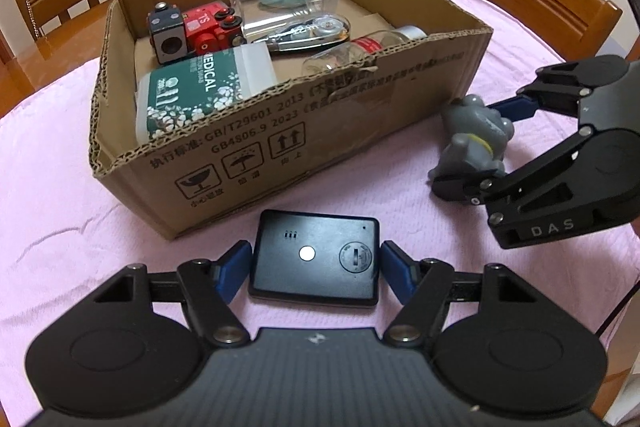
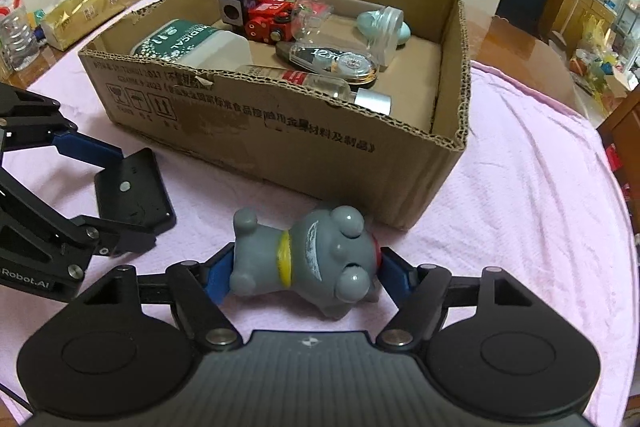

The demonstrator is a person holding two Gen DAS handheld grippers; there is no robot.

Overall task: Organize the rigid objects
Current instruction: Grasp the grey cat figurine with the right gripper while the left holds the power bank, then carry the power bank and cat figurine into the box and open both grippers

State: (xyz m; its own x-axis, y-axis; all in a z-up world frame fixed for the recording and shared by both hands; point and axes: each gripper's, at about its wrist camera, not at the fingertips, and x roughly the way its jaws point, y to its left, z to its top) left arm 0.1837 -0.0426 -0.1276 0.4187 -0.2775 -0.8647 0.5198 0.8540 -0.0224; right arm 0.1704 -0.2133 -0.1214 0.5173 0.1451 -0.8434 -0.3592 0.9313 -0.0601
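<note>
Most of the sorting looks done — the cardboard box (image 1: 280, 131) already holds a red toy block (image 1: 200, 31), a medical bottle (image 1: 188, 91), a clear jar (image 1: 288, 3) and more. Two things remain on the pink cloth (image 1: 80, 195) near it: the black device (image 1: 316, 257), bracketed by the left gripper (image 1: 316, 267), and, to its right, the grey figurine (image 2: 308, 259) — pinched in the right gripper (image 2: 306, 273).
</note>
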